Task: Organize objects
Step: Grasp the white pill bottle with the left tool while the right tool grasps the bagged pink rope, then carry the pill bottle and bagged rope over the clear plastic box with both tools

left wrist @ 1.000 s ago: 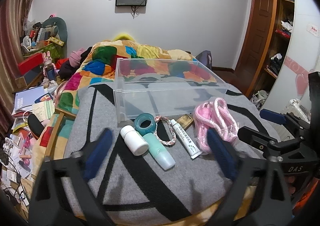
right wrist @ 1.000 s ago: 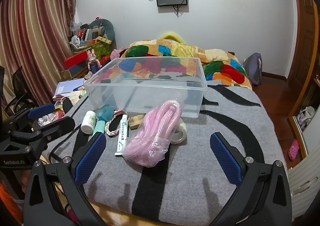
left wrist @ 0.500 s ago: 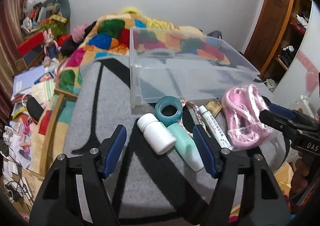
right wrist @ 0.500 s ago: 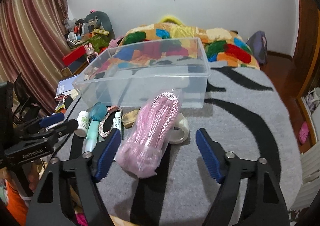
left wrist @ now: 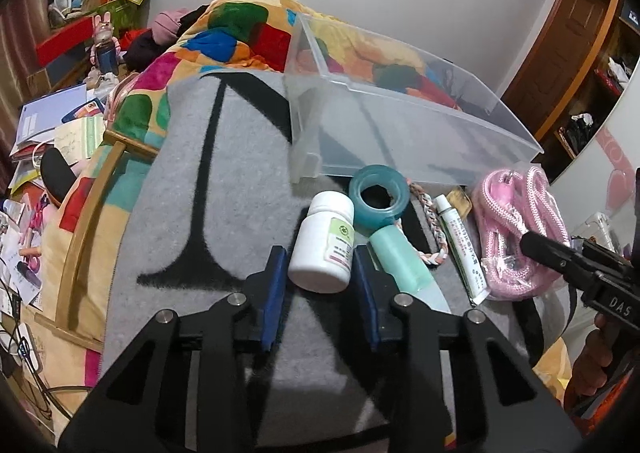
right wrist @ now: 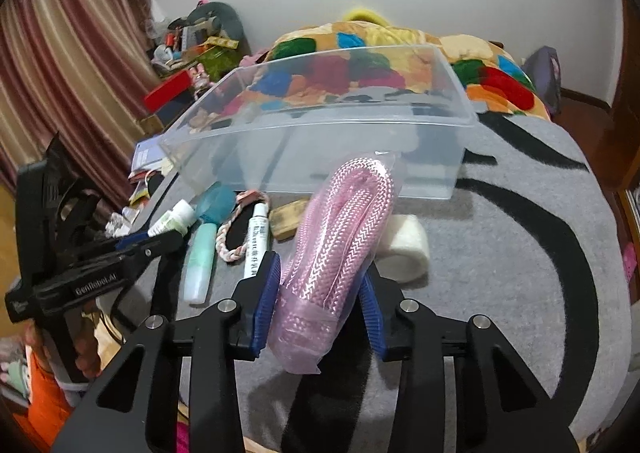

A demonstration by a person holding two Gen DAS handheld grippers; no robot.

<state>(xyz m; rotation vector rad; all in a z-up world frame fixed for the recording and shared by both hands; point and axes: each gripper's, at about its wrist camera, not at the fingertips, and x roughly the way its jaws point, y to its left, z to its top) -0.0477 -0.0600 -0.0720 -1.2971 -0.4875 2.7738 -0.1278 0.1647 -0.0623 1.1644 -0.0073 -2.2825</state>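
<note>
Bottle and rope are each between my fingers. My left gripper (left wrist: 321,273) is narrowed around the base of the white pill bottle (left wrist: 325,241), which lies on its side on the grey blanket (left wrist: 192,253) near the bed's front edge, cap pointing toward the clear plastic bin (left wrist: 400,125). The blue pads sit just beside the bottle's sides; I cannot tell whether they press it. Just right of the bottle lie a teal tape ring (left wrist: 379,197), a mint tube (left wrist: 404,265), a braided cord loop (left wrist: 434,237) and a white ointment tube (left wrist: 460,249), all in front of the bin's near wall.

My right gripper (right wrist: 323,289) is closed in on the lower end of the bagged pink rope (right wrist: 340,249), both pads against the plastic wrap. The rope points toward the bin and its far end rests near the bin's front wall. A white tape roll (right wrist: 406,249) lies touching the rope's right side on the blanket.
</note>
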